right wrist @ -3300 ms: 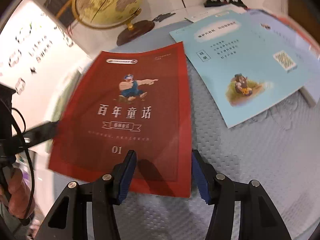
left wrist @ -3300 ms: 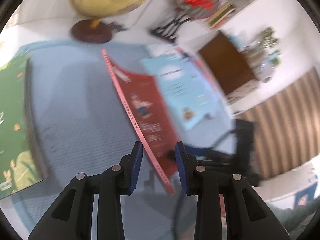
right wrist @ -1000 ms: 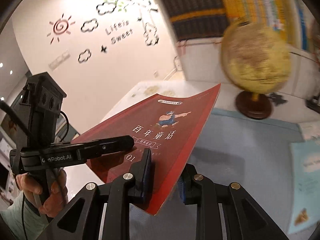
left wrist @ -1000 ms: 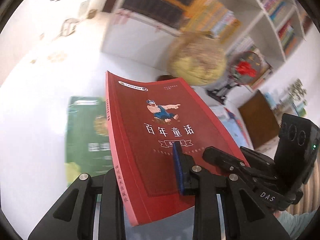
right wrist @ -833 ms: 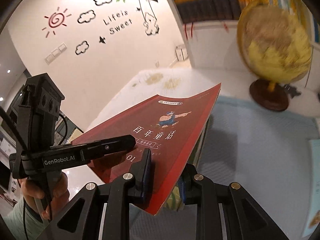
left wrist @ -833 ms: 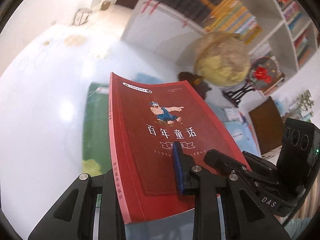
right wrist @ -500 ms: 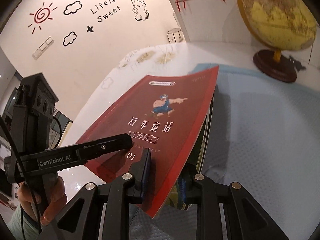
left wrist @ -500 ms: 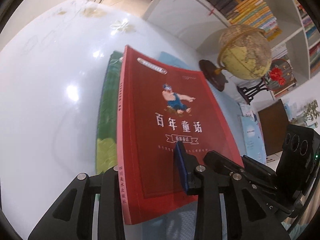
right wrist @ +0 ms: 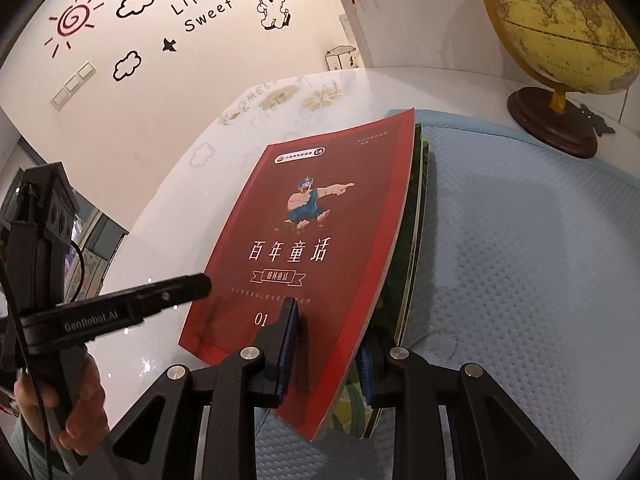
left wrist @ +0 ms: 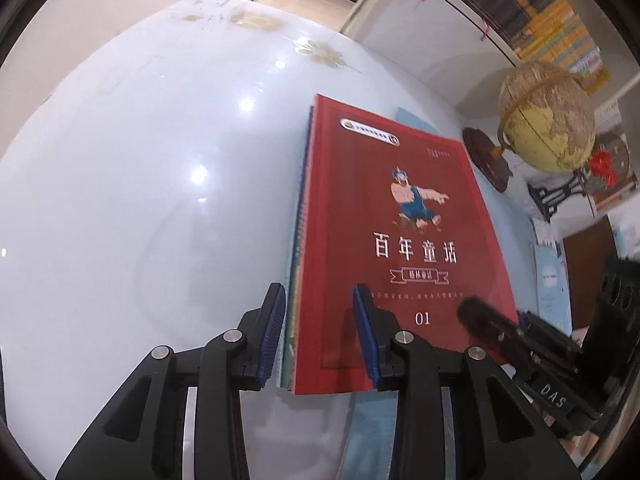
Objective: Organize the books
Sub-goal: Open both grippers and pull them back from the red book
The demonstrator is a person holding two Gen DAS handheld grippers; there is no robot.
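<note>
Resting red book [left wrist: 400,240] flat on green book [right wrist: 412,240], white table [left wrist: 140,200]. Thin, floppy paperback, light, glossy; grip near spine edge. My left tongs [left wrist: 320,332] loosened astride spine; right tongs [right wrist: 326,356] opening, corner between.

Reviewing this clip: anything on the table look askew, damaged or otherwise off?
Slightly. The red book lies on the green book but not squared: its right edge bows up and the green one sticks out beneath. The right gripper straddles that edge, jaws opening. The globe stands upright. No damage shows.
</note>
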